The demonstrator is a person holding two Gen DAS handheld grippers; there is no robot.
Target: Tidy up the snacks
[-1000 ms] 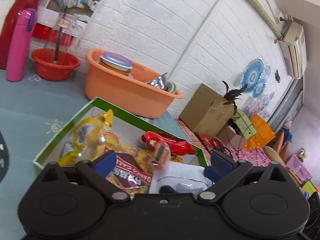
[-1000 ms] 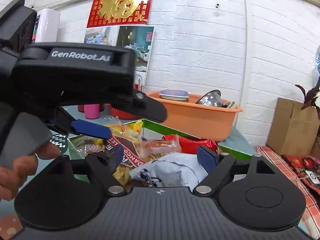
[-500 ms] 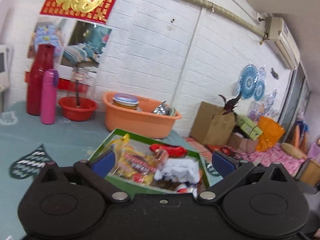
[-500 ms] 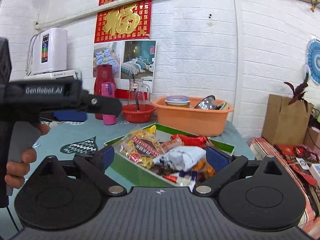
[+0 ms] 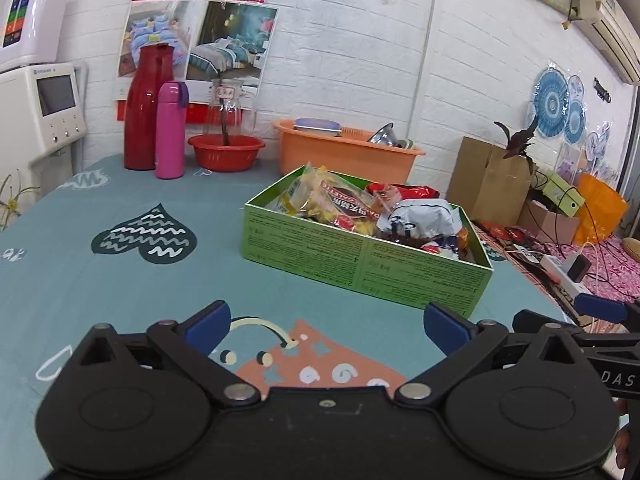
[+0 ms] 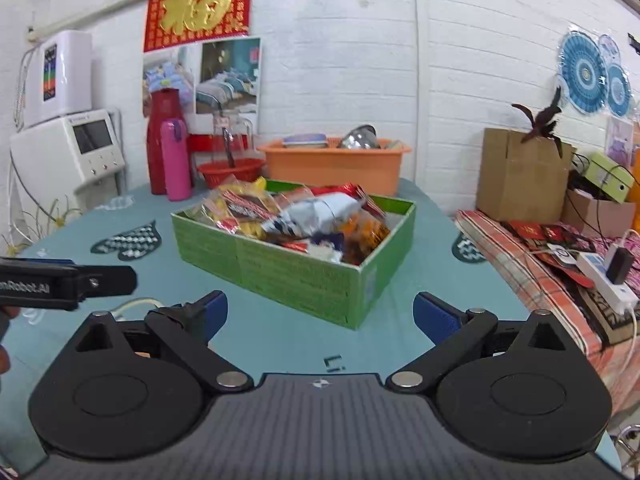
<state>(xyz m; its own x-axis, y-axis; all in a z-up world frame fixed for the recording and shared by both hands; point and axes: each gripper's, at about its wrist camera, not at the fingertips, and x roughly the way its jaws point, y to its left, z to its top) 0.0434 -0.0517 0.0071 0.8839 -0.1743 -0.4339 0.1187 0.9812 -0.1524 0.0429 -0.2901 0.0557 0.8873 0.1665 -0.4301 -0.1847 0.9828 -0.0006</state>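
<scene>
Two handheld grippers hover side by side above a table, both short of a green cardboard box (image 5: pixel 360 256) packed with snack packets. The left gripper (image 5: pixel 326 322) has its blue-padded jaws spread wide with nothing between them; the right gripper (image 6: pixel 320 314) is equally wide and empty. In the right wrist view the left gripper's side reads "nRobot.AI", its first letters cut off at the frame edge. One packet (image 5: pixel 352 208) carries red and white lettering too small to read, and the box's printed side is illegible. The table wears a teal cloth (image 5: pixel 100 292) with heart prints. Behind the box stand an orange tub (image 5: pixel 348 156), a red bowl (image 5: pixel 226 152), a pink flask (image 5: pixel 170 130) and a red jug (image 5: pixel 144 106). A red banner (image 6: pixel 200 4) with a gold character hangs on the white brick wall.
</scene>
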